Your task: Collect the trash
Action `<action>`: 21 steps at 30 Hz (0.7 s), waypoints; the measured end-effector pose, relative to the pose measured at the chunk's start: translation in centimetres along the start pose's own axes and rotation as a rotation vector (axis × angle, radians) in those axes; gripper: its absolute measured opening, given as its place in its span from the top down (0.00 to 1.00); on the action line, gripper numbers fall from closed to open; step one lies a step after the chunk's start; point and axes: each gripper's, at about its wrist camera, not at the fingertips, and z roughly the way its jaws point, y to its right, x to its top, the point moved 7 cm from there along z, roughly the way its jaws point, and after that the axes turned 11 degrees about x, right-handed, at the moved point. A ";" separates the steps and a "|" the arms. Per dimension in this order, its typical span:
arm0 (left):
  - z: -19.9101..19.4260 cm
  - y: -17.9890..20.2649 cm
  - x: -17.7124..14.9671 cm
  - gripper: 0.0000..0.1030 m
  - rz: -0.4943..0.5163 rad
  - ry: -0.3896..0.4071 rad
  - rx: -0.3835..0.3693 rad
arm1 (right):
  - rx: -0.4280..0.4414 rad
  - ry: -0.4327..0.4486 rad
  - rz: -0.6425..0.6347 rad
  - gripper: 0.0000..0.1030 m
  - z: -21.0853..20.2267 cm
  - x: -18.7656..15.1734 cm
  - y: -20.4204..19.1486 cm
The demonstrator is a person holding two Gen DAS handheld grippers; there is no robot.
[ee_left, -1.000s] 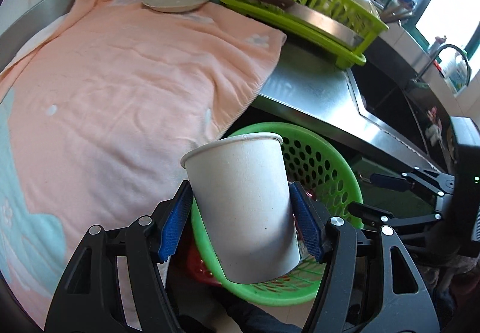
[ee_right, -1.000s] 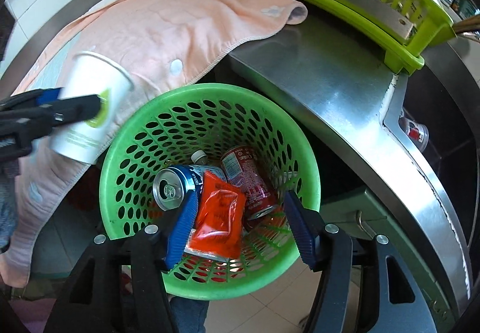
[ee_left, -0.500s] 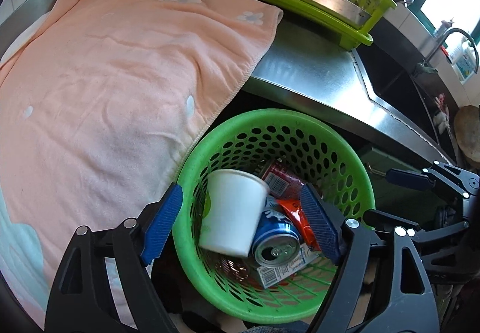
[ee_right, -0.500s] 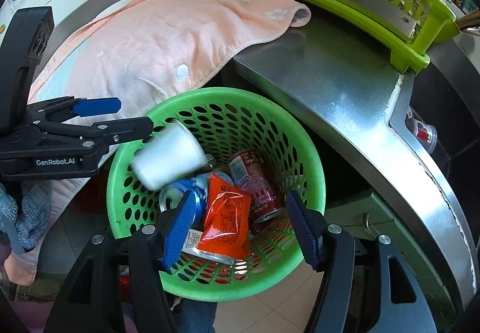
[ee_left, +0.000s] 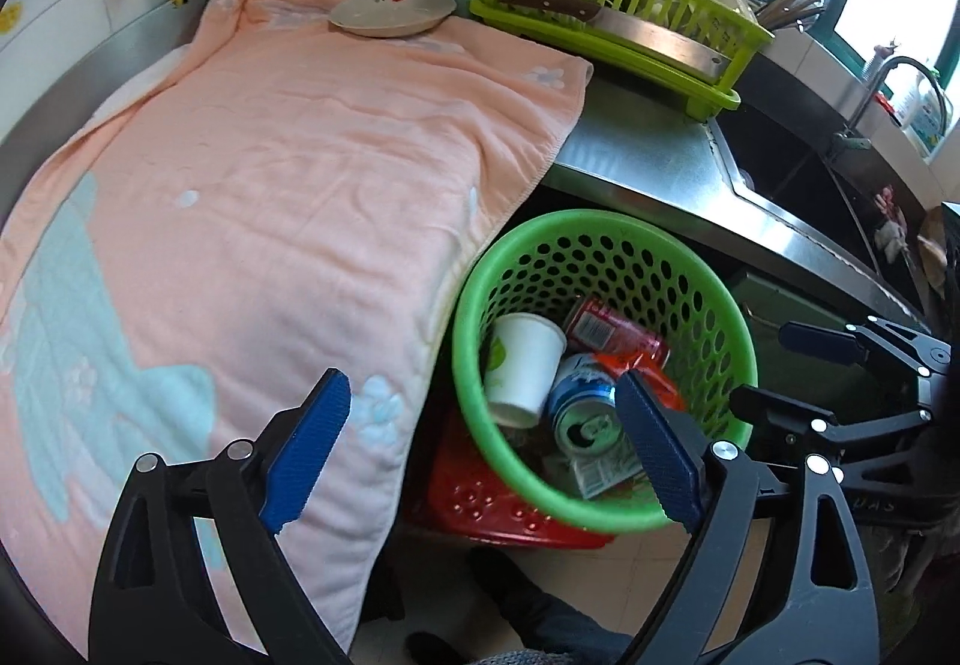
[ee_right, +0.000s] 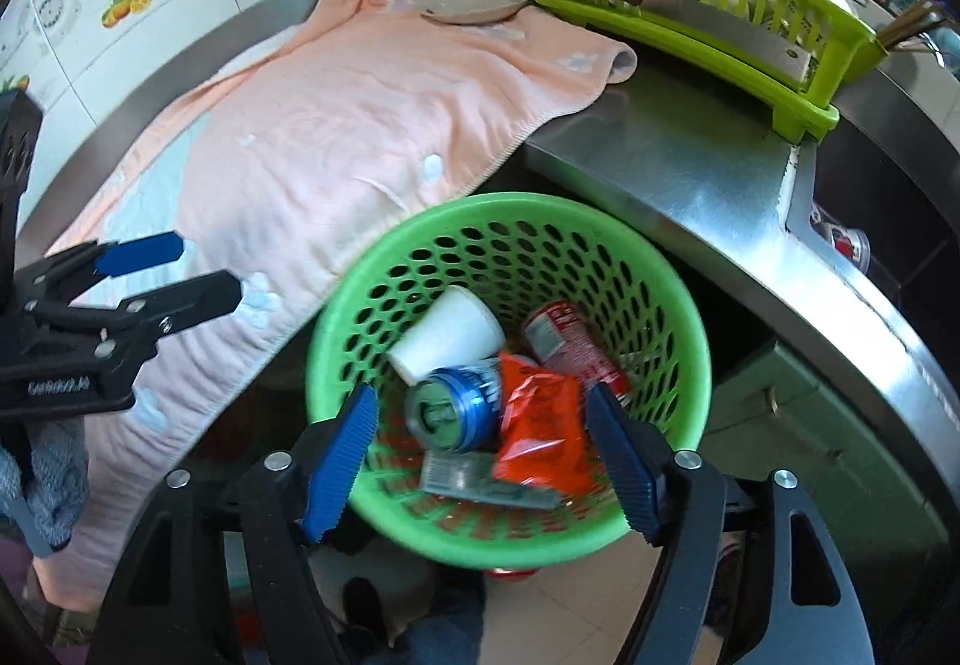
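Lying tipped inside the round green perforated plastic basket [ee_left: 708, 293], the white paper cup [ee_left: 521, 365] leans against a blue drink can [ee_left: 585, 413]; left gripper [ee_left: 480, 449] and right gripper [ee_right: 480, 461] both gape wide, holding nothing.

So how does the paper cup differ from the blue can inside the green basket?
The paper cup is white and tapered; the blue can is metallic blue and cylindrical. The cup's closed base faces the right wrist camera, while the can shows its top with the pull tab. Both lie tilted, touching, in the green basket.

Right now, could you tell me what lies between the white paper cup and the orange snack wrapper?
The blue drink can, in the right wrist view.
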 end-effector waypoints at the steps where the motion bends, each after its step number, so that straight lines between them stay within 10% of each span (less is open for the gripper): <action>1: -0.8 -0.5 -0.5 0.12 0.003 0.007 0.009 | 0.000 0.010 0.010 0.28 -0.3 -0.3 -0.7; 21: -9.6 -9.0 -8.6 0.05 0.035 0.053 0.092 | -0.087 0.083 0.110 0.18 -3.9 -7.4 -10.8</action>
